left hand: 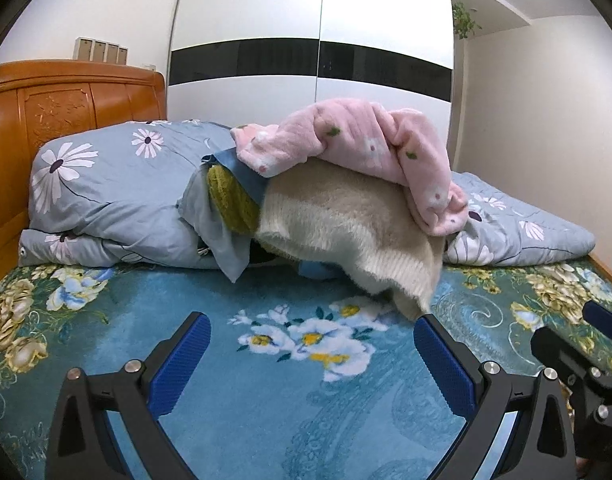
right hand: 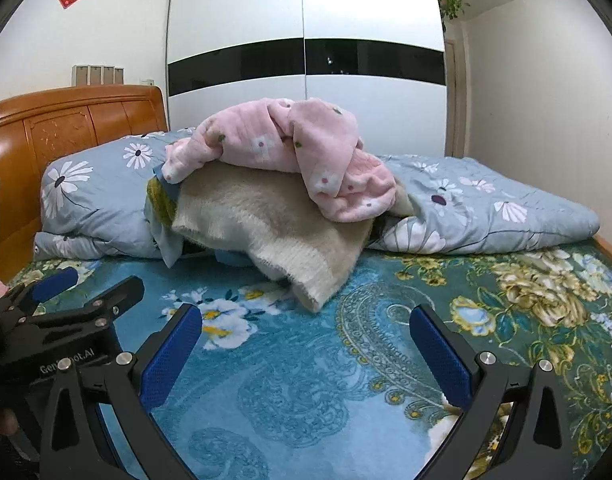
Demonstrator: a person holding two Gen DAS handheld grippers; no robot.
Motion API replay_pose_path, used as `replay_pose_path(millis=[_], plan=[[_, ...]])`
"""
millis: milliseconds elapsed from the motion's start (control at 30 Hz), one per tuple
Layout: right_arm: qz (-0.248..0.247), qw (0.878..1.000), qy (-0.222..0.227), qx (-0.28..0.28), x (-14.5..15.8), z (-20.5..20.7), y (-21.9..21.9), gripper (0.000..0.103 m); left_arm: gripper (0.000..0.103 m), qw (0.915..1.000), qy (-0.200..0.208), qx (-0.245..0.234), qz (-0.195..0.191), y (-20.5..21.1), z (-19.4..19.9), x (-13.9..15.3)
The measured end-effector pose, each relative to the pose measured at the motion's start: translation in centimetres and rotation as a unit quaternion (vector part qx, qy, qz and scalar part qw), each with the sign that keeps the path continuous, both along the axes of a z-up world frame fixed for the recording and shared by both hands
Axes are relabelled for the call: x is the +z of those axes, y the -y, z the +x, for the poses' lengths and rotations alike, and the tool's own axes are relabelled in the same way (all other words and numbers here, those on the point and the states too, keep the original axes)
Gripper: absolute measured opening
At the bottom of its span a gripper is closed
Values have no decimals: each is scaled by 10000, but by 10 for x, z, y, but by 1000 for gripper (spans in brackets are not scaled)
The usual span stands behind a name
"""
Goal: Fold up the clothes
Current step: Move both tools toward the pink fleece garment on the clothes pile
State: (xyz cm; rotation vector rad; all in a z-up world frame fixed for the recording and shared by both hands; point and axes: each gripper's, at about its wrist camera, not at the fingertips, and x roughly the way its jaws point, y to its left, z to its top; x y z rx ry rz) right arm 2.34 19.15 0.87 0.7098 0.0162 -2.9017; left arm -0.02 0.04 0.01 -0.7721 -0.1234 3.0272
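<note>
A heap of clothes lies on the bed ahead of both grippers. On top is a pink fleece garment (left hand: pixel 357 148) (right hand: pixel 282 148) with small flowers. Under it a cream fuzzy sweater (left hand: pixel 345 224) (right hand: pixel 266 224) hangs down toward the teal sheet. An olive-green knit (left hand: pixel 226 204) (right hand: pixel 160 200) and a blue cloth (left hand: pixel 242 172) peek out at the heap's left. My left gripper (left hand: pixel 311 330) is open, empty, just short of the sweater's hem. My right gripper (right hand: pixel 306 322) is open and empty too, a little below the hem.
A teal floral bedsheet (left hand: pixel 266 380) (right hand: pixel 306 380) covers the mattress. A grey-blue flowered duvet (left hand: pixel 118 192) (right hand: pixel 485 208) is bunched behind the heap. A wooden headboard (left hand: pixel 66 104) stands at the left, a white wardrobe (left hand: pixel 313 40) behind. The other gripper shows at each view's edge.
</note>
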Motion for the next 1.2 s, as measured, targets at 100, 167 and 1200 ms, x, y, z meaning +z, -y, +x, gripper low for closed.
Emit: replay_pose_path(millis=[100,167,1200], plan=[[-110,9999,18,132,-1,-2,0,103,103,9998,13,19,-198,-2,-1,1],[-183,9996,31,219,-2,-3,0,103,103,9993,17,51,-362,-10,-6,5],[-384,9981,123,469,-18,-64,8,103,103,9969,-406,-647,173,10,-79,3]])
